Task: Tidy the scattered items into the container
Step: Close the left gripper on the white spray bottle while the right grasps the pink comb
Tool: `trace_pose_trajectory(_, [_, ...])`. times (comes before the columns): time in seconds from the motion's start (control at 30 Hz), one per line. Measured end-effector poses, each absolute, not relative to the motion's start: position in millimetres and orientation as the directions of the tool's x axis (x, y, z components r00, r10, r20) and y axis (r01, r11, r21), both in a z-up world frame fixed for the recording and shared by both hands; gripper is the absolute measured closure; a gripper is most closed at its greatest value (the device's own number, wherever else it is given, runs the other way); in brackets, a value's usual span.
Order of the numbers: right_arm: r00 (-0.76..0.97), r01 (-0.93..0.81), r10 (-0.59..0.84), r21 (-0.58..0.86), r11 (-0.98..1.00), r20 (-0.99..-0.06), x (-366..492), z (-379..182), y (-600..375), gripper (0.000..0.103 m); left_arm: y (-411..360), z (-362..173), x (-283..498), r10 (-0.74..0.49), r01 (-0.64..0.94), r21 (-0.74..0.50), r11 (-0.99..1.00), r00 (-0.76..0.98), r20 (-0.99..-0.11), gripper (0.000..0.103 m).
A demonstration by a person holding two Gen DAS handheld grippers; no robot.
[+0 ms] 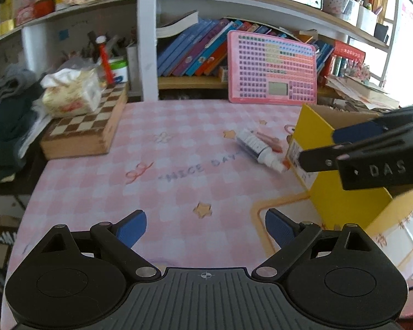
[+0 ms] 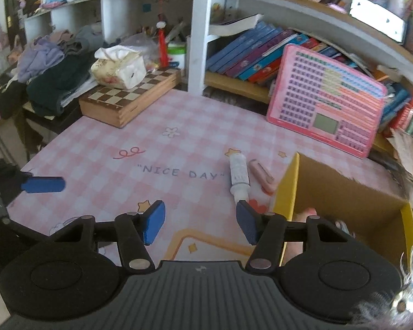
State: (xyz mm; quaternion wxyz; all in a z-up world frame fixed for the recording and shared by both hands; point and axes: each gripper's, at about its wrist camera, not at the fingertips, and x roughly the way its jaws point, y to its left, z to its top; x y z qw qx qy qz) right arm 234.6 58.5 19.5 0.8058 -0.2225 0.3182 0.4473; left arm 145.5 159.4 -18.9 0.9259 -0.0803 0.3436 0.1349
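A white tube-shaped bottle (image 2: 239, 177) lies on the pink checked table mat, with a small pink case (image 2: 261, 176) beside it on its right. Both lie just left of a yellow cardboard box (image 2: 286, 189), open at the top, with pink things partly visible inside. In the left wrist view the bottle (image 1: 257, 148) and case (image 1: 269, 140) lie against the box (image 1: 311, 126). My right gripper (image 2: 200, 221) is open and empty, its right finger close to the bottle's cap. My left gripper (image 1: 206, 227) is open and empty over the mat. The right gripper (image 1: 319, 148) shows from the side above the box's near wall.
A wooden chess box (image 2: 129, 96) with a tissue pack (image 2: 119, 67) on it sits at the mat's back left. A pink keyboard toy (image 2: 326, 100) leans on the bookshelf behind. Clothes (image 2: 49, 71) pile at the left. The left gripper's blue finger (image 2: 42, 184) shows at the left.
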Motion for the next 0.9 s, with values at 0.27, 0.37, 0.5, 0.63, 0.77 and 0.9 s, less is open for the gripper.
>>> trace_pose_trajectory(0.27, [0.299,-0.906,0.507,-0.074,0.416,-0.809,295.5,14.9,105.1,0.05,167.8,-30.2,199.0,0.162,-0.273,-0.066,0.96,0.728,-0.666,0.017])
trace_pose_trajectory(0.37, [0.291,-0.916,0.482,-0.097,0.388,-0.826,316.5,13.0,120.8,0.05,170.2,-35.9,216.2,0.149,-0.269,-0.076,0.96,0.724,-0.674,0.017])
trace_pose_trajectory(0.5, [0.287,-0.921,0.445,-0.118,0.37,-0.848,348.8,9.2,143.4,0.05,173.2,-45.3,241.2,0.132,-0.267,-0.094,0.959,0.714,-0.687,0.017])
trace_pose_trajectory(0.63, [0.284,-0.929,0.389,-0.15,0.339,-0.876,379.6,-1.6,170.1,0.05,177.8,-54.0,265.2,0.094,-0.25,-0.121,0.961,0.702,-0.706,0.018])
trace_pose_trajectory(0.77, [0.32,-0.926,0.338,-0.218,0.308,-0.885,403.8,-12.0,193.4,0.055,185.1,-59.8,290.4,0.073,-0.227,-0.122,0.966,0.695,-0.715,0.022])
trace_pose_trajectory(0.9, [0.309,-0.93,0.279,-0.227,0.288,-0.909,428.8,-25.2,209.7,0.057,194.6,-67.0,317.4,0.026,-0.244,-0.202,0.949,0.696,-0.718,0.027])
